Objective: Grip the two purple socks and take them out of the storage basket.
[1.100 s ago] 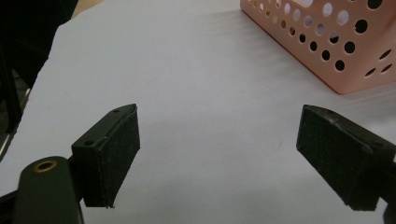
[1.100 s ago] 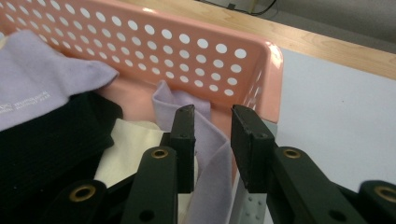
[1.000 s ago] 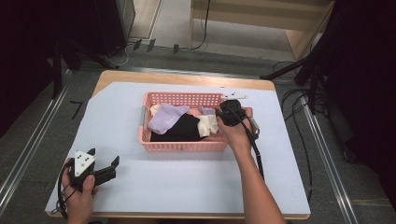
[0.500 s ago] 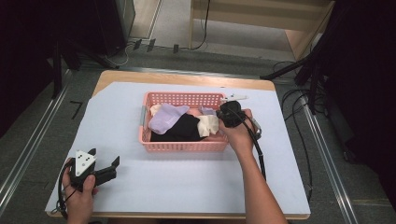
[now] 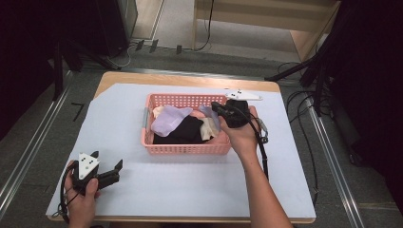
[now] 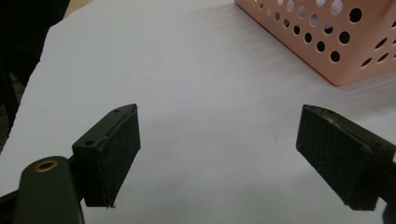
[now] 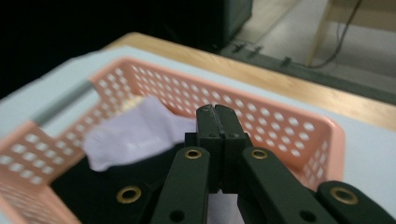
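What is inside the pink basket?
The pink basket holds soft cloth pieces: a lilac one lying on a black one, and a cream one. What lies beneath them is covered.

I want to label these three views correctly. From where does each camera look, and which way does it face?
High view: above the person's side, facing forward and down; both forearms, right hand-held gripper.
Left gripper view: on the left hand-held gripper, facing across white table cover; jaws apart.
Right gripper view: over the basket, jaws together.
All share the pink perforated plastic basket.
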The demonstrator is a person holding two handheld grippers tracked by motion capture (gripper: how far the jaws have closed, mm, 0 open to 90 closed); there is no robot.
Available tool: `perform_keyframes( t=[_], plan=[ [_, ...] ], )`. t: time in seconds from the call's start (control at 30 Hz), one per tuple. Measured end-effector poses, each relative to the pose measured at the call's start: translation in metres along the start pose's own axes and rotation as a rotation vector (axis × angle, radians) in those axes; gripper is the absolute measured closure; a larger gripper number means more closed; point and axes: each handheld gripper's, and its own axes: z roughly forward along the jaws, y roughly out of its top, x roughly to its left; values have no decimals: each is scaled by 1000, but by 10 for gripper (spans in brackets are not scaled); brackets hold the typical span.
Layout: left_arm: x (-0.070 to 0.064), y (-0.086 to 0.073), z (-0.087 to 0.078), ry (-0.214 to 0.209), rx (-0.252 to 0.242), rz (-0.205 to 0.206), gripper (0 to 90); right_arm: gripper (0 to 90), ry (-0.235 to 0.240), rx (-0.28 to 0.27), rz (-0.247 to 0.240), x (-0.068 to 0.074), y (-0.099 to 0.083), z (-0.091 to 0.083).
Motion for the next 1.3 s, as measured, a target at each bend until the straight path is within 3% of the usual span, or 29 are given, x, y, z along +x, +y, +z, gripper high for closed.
perform_keyframes(
  t=[0.1, 0.17, 0.3, 0.37, 0.47, 0.5, 0.53, 0.6, 0.67, 0.73, 0.8, 0.87, 0.93, 1.0, 1.07, 1.13, 1.23, 1.3],
  plan=[
    [0, 0, 0, 0, 1, 1, 147, 900, 74, -44, 19, 8, 7, -10],
    [0, 0, 0, -2, 5, 3, 147, 900, 96, -54, 23, 12, 8, -13],
    [0, 0, 0, -1, 6, 3, 147, 900, 93, -48, 40, 10, 5, -11],
    [0, 0, 0, -2, 6, 3, 146, 900, 76, -7, 80, 3, -2, -1],
    [0, 0, 0, -3, 7, 4, 147, 880, 51, 94, 86, 1, -12, 17],
    [0, 0, 0, -3, 7, 4, 147, 880, 51, 94, 86, 1, -12, 17],
    [0, 0, 0, -4, 7, 5, 147, 773, 4, 130, 68, 1, -17, 26],
    [0, 0, 1, -3, 5, 5, 147, 606, -53, 131, 50, 0, -20, 33],
    [0, 0, 1, -3, 5, 6, 147, 522, -88, 151, 54, -1, -22, 39],
    [-1, 0, 1, -2, 7, 9, 147, 467, -85, 193, 60, -2, -25, 46],
    [-1, 0, 1, 0, 10, 10, 147, 434, -108, 239, 30, 0, -29, 53],
    [-1, 0, 1, 0, 13, 14, 147, 424, -144, 276, 0, 2, -32, 58],
    [-1, 0, 1, 0, 13, 13, 147, 434, -176, 312, 16, 0, -33, 62],
    [-1, 0, 1, 0, 12, 12, 147, 509, -204, 340, 52, -3, -32, 62],
    [-1, 0, 1, 0, 13, 12, 147, 547, -202, 357, 72, -5, -32, 62],
    [-1, 0, 1, 0, 12, 10, 147, 557, -184, 398, 164, -9, -30, 61],
    [-1, 1, 1, 0, 16, 11, 147, 560, -183, 441, 195, -9, -29, 61],
    [-1, 1, 2, -2, 15, 12, 146, 554, -158, 472, 199, -9, -30, 64]
  ],
)
